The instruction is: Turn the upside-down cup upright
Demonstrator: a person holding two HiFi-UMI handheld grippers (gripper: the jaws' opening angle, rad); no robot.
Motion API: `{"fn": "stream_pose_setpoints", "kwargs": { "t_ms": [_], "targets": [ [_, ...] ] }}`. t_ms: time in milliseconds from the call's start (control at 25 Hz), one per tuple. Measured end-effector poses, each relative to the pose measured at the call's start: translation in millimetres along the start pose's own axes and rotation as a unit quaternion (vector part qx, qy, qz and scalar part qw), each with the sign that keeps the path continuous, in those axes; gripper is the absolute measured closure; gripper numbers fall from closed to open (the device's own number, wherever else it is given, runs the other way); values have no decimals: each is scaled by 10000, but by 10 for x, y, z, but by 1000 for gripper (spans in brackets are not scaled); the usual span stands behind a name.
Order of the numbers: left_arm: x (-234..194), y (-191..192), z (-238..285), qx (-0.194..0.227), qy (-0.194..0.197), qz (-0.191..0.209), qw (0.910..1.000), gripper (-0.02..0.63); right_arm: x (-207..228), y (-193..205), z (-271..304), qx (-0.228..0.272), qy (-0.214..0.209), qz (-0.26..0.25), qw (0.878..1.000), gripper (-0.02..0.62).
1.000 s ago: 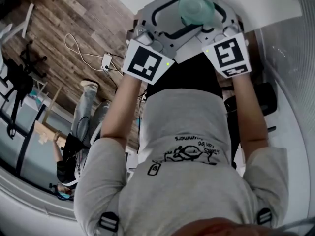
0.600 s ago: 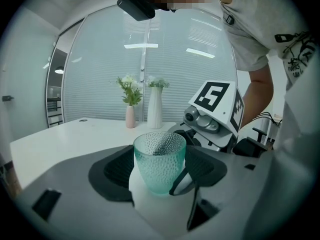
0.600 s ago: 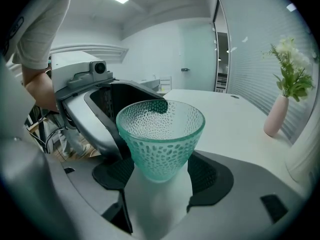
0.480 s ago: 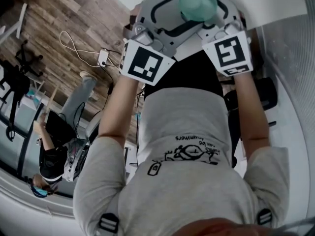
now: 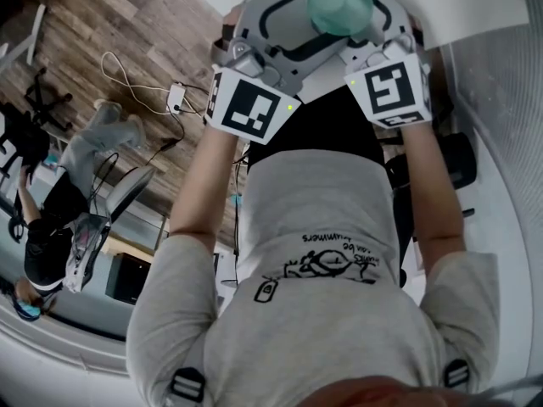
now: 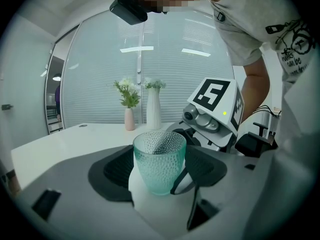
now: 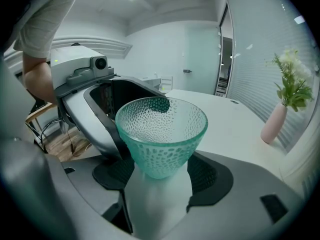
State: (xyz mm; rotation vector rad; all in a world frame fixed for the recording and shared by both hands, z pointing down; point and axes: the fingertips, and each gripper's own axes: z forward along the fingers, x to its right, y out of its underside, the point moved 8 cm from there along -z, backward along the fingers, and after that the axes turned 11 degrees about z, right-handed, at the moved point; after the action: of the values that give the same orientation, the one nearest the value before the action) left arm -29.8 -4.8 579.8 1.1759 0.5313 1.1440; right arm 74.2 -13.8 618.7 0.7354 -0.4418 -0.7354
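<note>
Bystander [image 5: 51, 227] leftward; cup [image 6: 159, 161] upright

I'm seeing a teal see-through cup [image 6: 159, 159] with a dimpled pattern, grey left gripper [image 6: 161, 176] and right gripper [image 7: 162, 179] with black pads, black-and-white square markers [image 5: 249, 106], white table [image 7: 235, 129], pink vase [image 7: 274, 123], white vase [image 6: 153, 115], brown plank floor [image 5: 110, 24], grey shirt [image 5: 322, 219] with black print

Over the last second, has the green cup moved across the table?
No. In the head view the cup sits at the same spot against the table edge.
</note>
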Motion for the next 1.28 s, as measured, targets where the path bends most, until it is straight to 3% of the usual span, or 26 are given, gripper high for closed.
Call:
{"fn": "stream_pose_setpoints", "kwargs": {
  "t_ms": [360,720,1040,1280],
  "targets": [
    [-5,19,11,-69,-53,-188,9998,284,7,10,1,-29,60,-56,10000,249],
    [47,30,-76,-172,-86,-411,9990,275,4,62,-126,81,142,342,9993,248],
    [0,-85,-319,-260,-360,-650,9969,275,-7,33,-401,36,299,566,9979,249],
    [65,-245,-522,-110,-453,-966,9942,311,-45,-39,-715,97,349,830,9959,250]
  ]
}}
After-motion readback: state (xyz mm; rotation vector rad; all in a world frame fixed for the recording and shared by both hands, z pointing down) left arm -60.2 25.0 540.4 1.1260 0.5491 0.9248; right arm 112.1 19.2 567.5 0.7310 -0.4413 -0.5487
